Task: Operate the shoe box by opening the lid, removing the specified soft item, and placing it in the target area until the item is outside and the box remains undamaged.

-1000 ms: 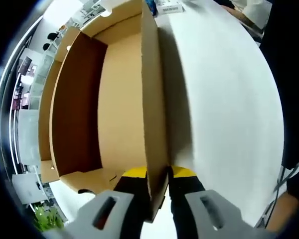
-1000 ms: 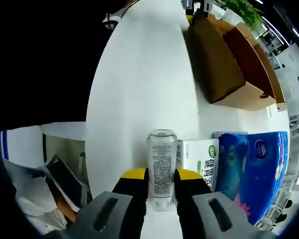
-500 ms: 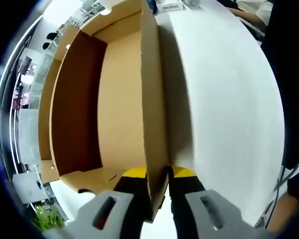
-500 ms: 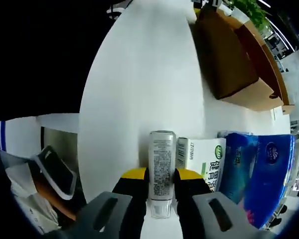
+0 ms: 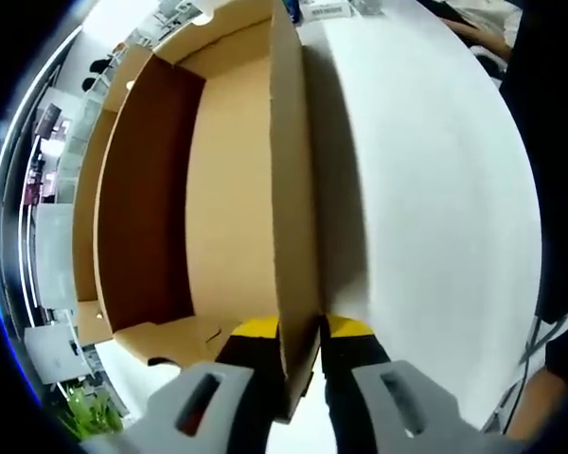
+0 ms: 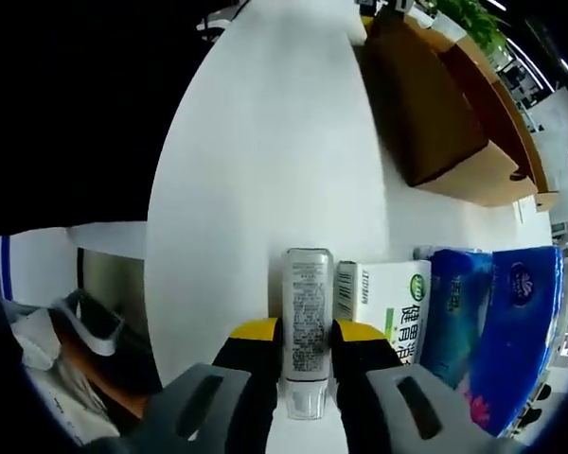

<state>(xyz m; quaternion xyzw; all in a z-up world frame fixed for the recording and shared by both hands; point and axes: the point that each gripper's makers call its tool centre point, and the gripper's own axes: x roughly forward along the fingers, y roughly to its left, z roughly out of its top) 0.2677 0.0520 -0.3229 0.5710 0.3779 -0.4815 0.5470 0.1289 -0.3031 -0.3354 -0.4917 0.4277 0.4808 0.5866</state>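
- Tube — lower centre of the right gripper view, long axis along the jaws, standing on the white table; right gripper clenched on it.
- Shoe box open, its interior bare; left gripper pinches its side wall.
- Tissue packs lie just beside the tube, lower right.
- Judgement: release here, outside the box.

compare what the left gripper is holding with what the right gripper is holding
The left gripper is shut on the brown cardboard wall of the open shoe box, a thin flat panel. The right gripper is shut on a small white tube, rounded and printed with text. Both sit squarely between the jaws above the white table.
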